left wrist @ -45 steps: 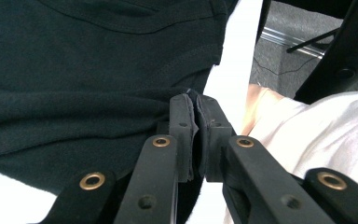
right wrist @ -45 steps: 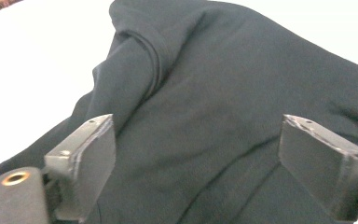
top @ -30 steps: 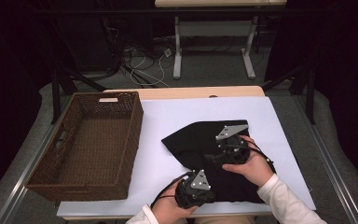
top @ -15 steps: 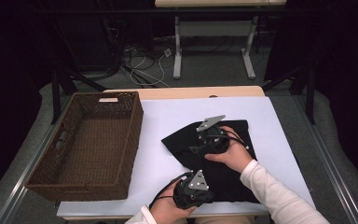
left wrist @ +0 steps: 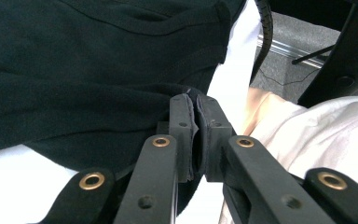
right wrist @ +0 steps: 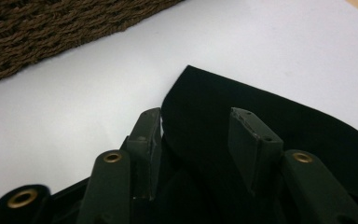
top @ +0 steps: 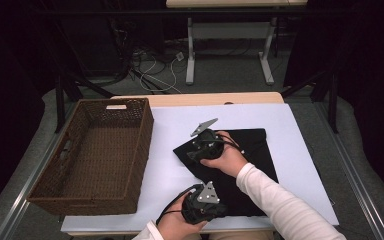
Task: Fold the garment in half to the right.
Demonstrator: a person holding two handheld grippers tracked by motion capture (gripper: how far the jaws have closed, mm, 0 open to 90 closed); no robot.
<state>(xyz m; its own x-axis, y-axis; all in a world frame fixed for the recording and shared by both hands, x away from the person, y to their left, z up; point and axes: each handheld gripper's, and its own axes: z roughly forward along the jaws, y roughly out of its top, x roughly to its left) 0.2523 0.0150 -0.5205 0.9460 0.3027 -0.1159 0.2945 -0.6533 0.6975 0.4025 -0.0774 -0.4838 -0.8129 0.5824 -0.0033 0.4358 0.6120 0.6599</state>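
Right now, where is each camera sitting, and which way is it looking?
High view: above the person's side, looking forward and down on the table, basket and black cloth; both hands, left gripper, right gripper.
Left gripper view: rides the left gripper, whose jaws are shut on the cloth's edge; a sleeve beside.
Right gripper view: rides the right gripper, jaws just closing around a cloth corner, pads apart; faces the basket.
Shared: all three show the cloth.

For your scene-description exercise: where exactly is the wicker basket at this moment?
In the high view the wicker basket sits on the left part of the table, just left of the black cloth; its woven wall crosses the right gripper view's top left.
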